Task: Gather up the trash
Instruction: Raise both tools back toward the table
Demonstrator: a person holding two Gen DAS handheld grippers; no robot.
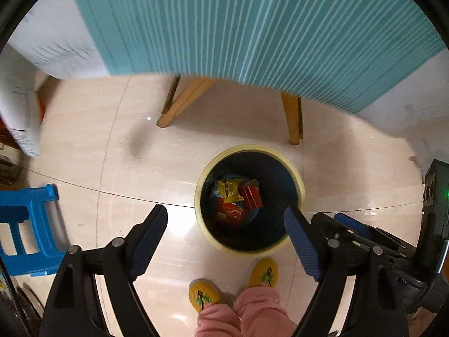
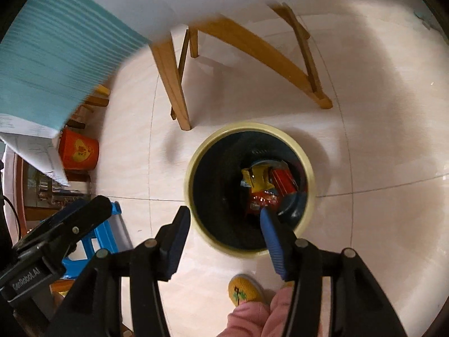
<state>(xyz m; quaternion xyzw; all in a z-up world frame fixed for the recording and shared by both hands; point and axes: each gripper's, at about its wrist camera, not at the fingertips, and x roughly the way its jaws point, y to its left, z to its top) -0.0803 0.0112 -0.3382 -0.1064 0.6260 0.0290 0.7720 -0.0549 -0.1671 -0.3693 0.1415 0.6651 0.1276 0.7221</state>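
Left wrist view, L→R: blue plastic stool point(image 1: 26, 224) at far left on the tiled floor point(image 1: 92, 140). Left gripper point(image 1: 226, 219) points steeply down, jaws spread wide, nothing between the pads, only floor and bin behind them. Above it, a table w/ teal striped cloth point(image 1: 252, 28) and wooden legs point(image 1: 293, 118). Bin point(image 1: 202, 179), pale yellow rim w/ dark inside, stands on the floor just below the table legs. Trash is already inside at the bottom: yellow wrapper point(image 1: 231, 189), red wrapper point(image 1: 252, 196), red-orange packet point(image 1: 230, 213). Person's yellow slippers point(image 1: 262, 272) and pink trouser legs point(image 1: 252, 311) just beside the bin's near edge. Right gripper's body shows at far right edge.

Right wrist view, L→R: teal cloth point(image 2: 50, 50) top left, orange container point(image 2: 79, 150) under it, stool point(image 2: 106, 224) lower left w/ left gripper's body in front. Right gripper point(image 2: 224, 213) also aimed down, jaws apart, pads pinching nothing; right pad overlaps the bin opening, left pad sits at the rim's outer edge. Bin point(image 2: 193, 168) center, same wrappers point(image 2: 259, 178) at bottom. Wooden legs point(image 2: 171, 78) above the bin. One slipper point(image 2: 244, 290) below the bin.
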